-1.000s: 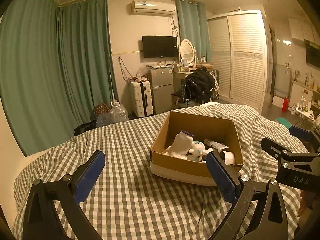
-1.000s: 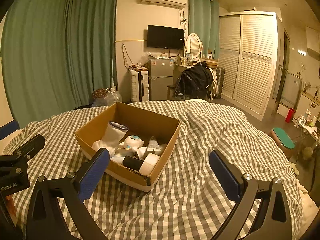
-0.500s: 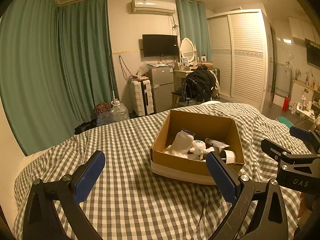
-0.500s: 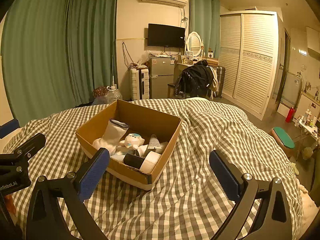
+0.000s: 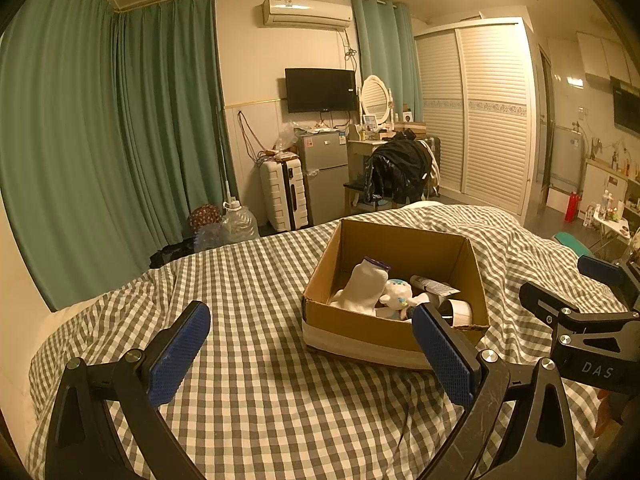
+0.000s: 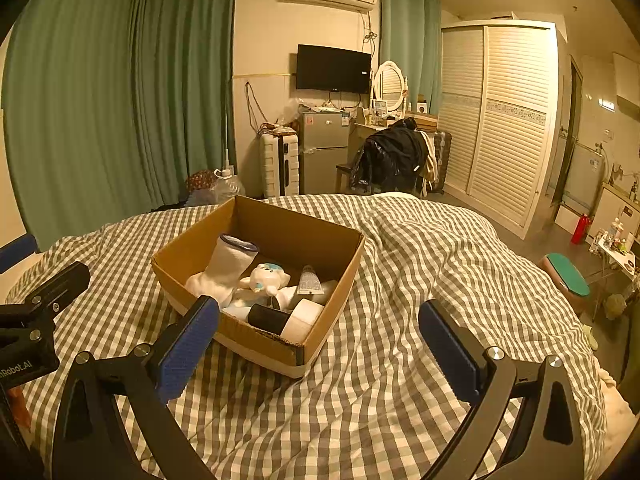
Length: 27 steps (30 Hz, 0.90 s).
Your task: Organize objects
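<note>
A cardboard box [image 5: 344, 324] [image 6: 264, 340] sits on the checked bedspread [image 5: 248, 380] [image 6: 400, 380]. Inside lie a white sock [image 5: 362, 286] [image 6: 228, 264], a small white plush toy [image 5: 398, 294] [image 6: 264, 278], a tube [image 5: 434, 286] [image 6: 311, 280] and a black-and-white roll [image 5: 454, 310] [image 6: 286, 318]. My left gripper [image 5: 312, 344] is open and empty, just short of the box's near wall. My right gripper [image 6: 320, 340] is open and empty, near the box's front right corner. Each gripper shows at the edge of the other's view.
Beyond the bed stand a white suitcase [image 5: 282, 194], a small fridge [image 5: 324, 176], a chair draped with a black jacket [image 5: 396, 170], water jugs [image 5: 238, 222] and a louvred wardrobe [image 5: 476, 120]. Green curtains [image 5: 100, 140] hang on the left.
Both views have shifted very slightly; the box looks a touch nearer. Both grippers stay open and empty.
</note>
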Each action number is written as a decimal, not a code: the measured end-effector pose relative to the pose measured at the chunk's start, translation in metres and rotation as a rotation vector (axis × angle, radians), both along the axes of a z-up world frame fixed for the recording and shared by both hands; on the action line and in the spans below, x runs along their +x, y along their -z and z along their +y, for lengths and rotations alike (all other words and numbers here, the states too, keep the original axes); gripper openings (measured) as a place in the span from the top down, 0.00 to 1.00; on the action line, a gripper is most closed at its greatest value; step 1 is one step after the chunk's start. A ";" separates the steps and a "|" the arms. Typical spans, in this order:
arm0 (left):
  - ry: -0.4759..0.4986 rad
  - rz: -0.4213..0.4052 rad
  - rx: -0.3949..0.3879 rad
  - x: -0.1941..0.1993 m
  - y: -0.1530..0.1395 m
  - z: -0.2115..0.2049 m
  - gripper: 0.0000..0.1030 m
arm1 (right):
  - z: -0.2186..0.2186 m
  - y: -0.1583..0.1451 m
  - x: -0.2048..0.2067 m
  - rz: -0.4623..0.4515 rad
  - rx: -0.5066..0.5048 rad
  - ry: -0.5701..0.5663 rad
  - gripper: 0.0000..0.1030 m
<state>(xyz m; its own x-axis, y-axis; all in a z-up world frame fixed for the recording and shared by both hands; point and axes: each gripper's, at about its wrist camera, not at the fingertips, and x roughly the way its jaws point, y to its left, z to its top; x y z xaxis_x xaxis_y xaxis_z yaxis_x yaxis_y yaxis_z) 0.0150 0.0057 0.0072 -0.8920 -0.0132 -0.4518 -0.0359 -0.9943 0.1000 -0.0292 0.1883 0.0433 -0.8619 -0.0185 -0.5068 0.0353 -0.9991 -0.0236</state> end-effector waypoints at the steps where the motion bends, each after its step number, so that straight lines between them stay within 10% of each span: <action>1: 0.000 -0.001 0.002 0.000 0.000 0.000 0.00 | 0.000 0.000 0.000 -0.001 0.001 -0.001 0.03; 27: -0.019 -0.016 -0.003 -0.001 0.001 -0.004 0.00 | -0.004 0.004 -0.002 -0.025 0.009 -0.004 0.03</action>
<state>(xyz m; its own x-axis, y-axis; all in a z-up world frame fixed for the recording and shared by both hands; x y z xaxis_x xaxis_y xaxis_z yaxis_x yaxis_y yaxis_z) 0.0142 0.0020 0.0060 -0.8844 -0.0312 -0.4656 -0.0187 -0.9946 0.1021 -0.0309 0.1841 0.0392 -0.8491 -0.0170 -0.5279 0.0395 -0.9987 -0.0314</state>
